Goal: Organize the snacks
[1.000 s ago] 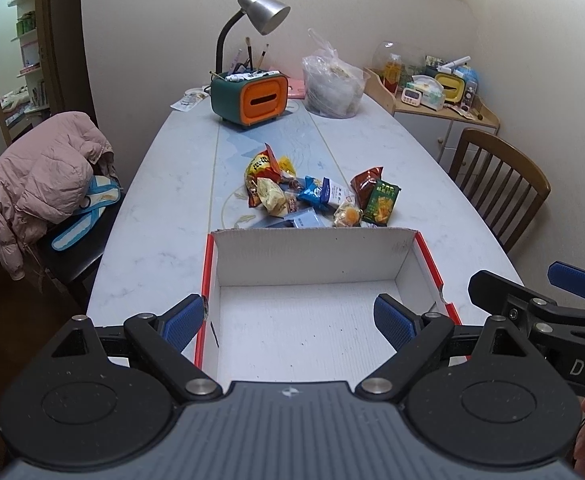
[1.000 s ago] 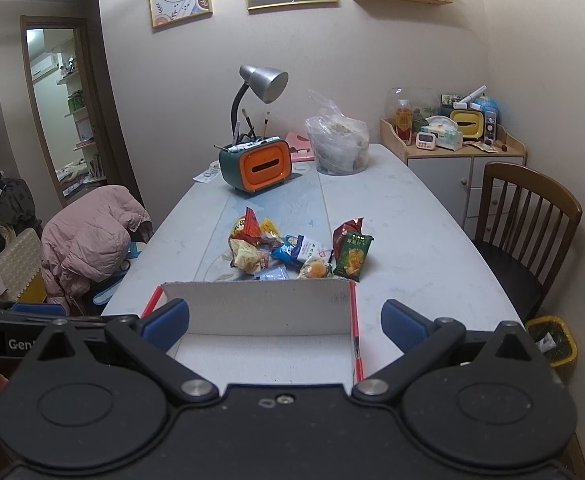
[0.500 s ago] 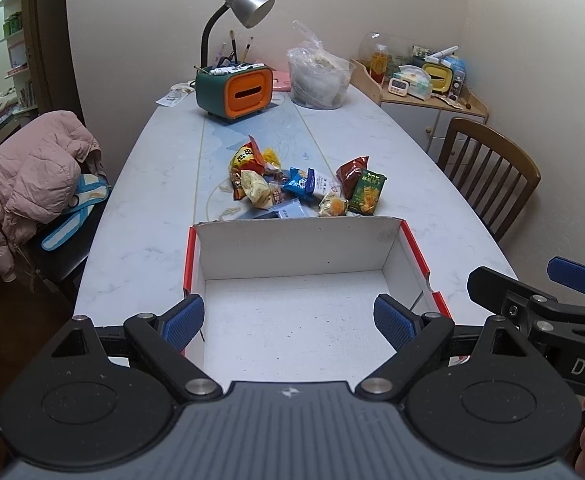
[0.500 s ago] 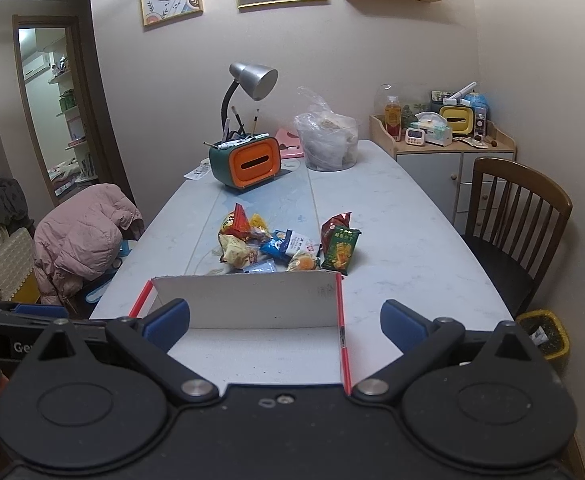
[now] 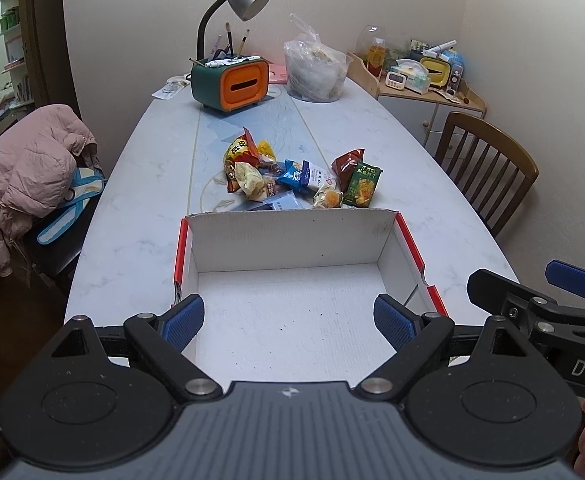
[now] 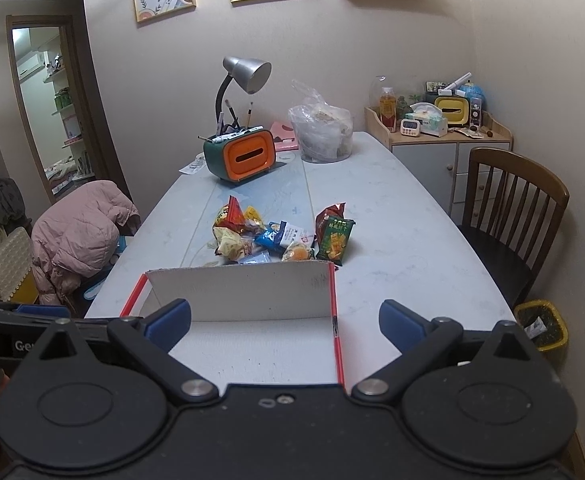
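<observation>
Hovering: left gripper (image 5: pixel 288 322) over box (image 5: pixel 292 236) | right gripper (image 6: pixel 284 326) beside | fingers spread

The left gripper (image 5: pixel 288 320) has come forward and dipped, so the box (image 5: pixel 292 236) floor now fills more of its view; the right gripper (image 6: pixel 284 322) has shifted right, its jaws now straddling the box's red right edge, snacks (image 6: pixel 282 234) nearer.
</observation>
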`<state>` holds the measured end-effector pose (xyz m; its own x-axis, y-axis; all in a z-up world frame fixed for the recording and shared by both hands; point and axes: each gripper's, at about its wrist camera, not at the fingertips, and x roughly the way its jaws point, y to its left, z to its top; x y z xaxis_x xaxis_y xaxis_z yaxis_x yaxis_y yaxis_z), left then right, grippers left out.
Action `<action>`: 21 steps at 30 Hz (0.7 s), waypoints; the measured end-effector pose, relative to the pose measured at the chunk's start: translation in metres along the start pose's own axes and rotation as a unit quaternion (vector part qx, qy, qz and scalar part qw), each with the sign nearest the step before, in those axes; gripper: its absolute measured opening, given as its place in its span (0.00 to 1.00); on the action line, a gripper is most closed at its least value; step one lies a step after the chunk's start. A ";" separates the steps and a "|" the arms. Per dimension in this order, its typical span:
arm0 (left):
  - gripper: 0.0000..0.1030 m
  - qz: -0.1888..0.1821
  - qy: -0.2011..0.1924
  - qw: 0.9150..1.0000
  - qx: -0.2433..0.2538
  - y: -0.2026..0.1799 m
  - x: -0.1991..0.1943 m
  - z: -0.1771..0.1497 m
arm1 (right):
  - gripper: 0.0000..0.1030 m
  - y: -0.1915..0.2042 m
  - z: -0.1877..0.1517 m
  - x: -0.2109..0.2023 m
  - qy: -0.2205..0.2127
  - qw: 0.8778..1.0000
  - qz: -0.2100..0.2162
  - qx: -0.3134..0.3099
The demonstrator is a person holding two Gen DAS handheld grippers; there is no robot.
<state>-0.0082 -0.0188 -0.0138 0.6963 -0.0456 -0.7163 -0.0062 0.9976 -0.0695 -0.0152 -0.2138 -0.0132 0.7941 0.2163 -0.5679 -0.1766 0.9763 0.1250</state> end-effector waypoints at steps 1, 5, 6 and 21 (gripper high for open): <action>0.90 0.000 -0.001 1.000 0.001 0.000 0.001 0.000 | 0.98 0.000 0.000 0.000 -0.001 1.000 0.000 0.000; 0.90 0.000 -0.003 1.000 0.002 -0.003 0.001 0.001 | 0.98 -0.002 0.001 0.000 -0.002 1.000 0.000 0.000; 0.90 0.000 -0.004 1.000 0.002 -0.005 0.001 0.001 | 0.98 -0.003 0.002 0.000 -0.002 1.000 0.001 0.000; 0.90 0.049 -0.003 0.999 -0.006 -0.001 0.023 0.042 | 0.99 -0.035 0.046 0.039 0.011 0.999 0.042 -0.005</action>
<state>0.0381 -0.0183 -0.0009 0.6969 0.0525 -0.7153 -0.0823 0.9966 -0.0070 0.0488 -0.2398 -0.0018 0.7638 0.2969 -0.5731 -0.2479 0.9548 0.1643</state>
